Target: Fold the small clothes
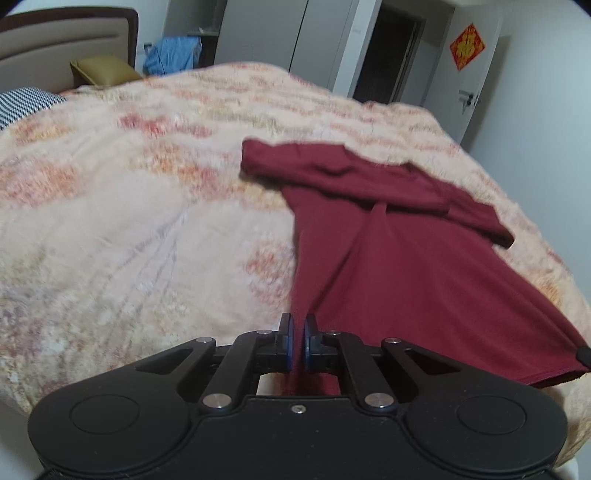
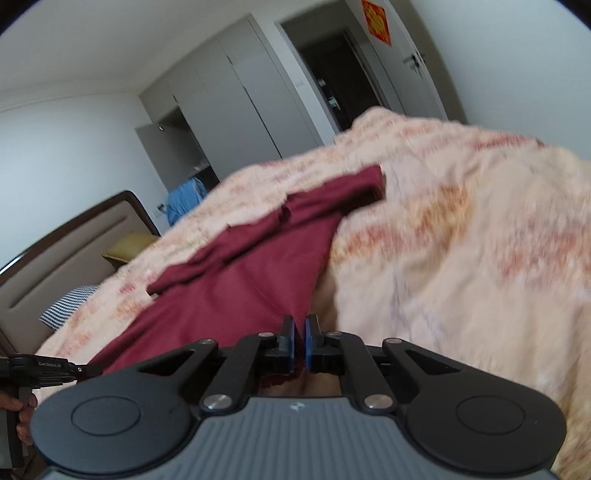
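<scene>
A dark red T-shirt point(image 1: 399, 251) lies spread on the bed, its collar and sleeves at the far end and its hem toward me. My left gripper point(image 1: 298, 334) is shut on the shirt's near left hem corner, and cloth runs up from between the blue pads. My right gripper point(image 2: 300, 332) is shut on the T-shirt point(image 2: 236, 288) at the other hem corner. The hem is lifted off the blanket. The left gripper point(image 2: 79, 368) also shows at the left edge of the right wrist view, held by a hand point(image 2: 20, 406).
The bed is covered by a peach floral blanket point(image 1: 129, 221). Pillows point(image 1: 99, 68) and a headboard point(image 1: 62, 37) stand at the far left. Grey wardrobes point(image 1: 266, 33), an open doorway point(image 1: 388, 55) and a white door point(image 1: 469, 74) lie beyond the bed.
</scene>
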The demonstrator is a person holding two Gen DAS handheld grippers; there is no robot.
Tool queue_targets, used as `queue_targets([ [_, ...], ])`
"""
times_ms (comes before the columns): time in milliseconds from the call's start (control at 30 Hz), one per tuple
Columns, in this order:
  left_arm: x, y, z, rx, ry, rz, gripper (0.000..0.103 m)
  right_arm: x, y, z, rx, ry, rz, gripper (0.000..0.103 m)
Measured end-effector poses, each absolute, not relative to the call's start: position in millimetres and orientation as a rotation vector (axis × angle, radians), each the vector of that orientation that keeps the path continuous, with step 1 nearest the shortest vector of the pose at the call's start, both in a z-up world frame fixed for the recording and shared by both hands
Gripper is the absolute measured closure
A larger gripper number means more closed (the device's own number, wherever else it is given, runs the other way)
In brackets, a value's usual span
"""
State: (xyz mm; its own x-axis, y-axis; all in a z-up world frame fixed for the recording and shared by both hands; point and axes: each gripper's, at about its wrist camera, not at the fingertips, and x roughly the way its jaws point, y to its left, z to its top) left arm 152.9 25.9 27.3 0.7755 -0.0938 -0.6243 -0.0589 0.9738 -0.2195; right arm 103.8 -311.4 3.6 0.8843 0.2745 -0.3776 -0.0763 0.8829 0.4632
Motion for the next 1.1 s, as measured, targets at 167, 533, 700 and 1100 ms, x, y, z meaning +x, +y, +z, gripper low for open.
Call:
queue_targets([
  [167,125.6,27.9,46.6,-0.264,0.649,-0.033,0.099,77.7,-317.1,23.2,0.439,0.417,0.208,0.098],
  [533,103.8,29.6,-3.6,-0.289,0.768,-0.05,0.097,47.9,-325.1,-11.2,0.407,0.541,0.128,0.097],
  [700,109.8,26.1,-3.4,-0.293,0.775,-0.071,0.079,48.5,-316.5,-8.3,0.325,0.532,0.105,0.089],
  [1100,98.0,5.6,15.7,-0.115,0.621,0.03,0.001,43.5,-258.3,-0.7,-0.142,0.469,0.277,0.002],
])
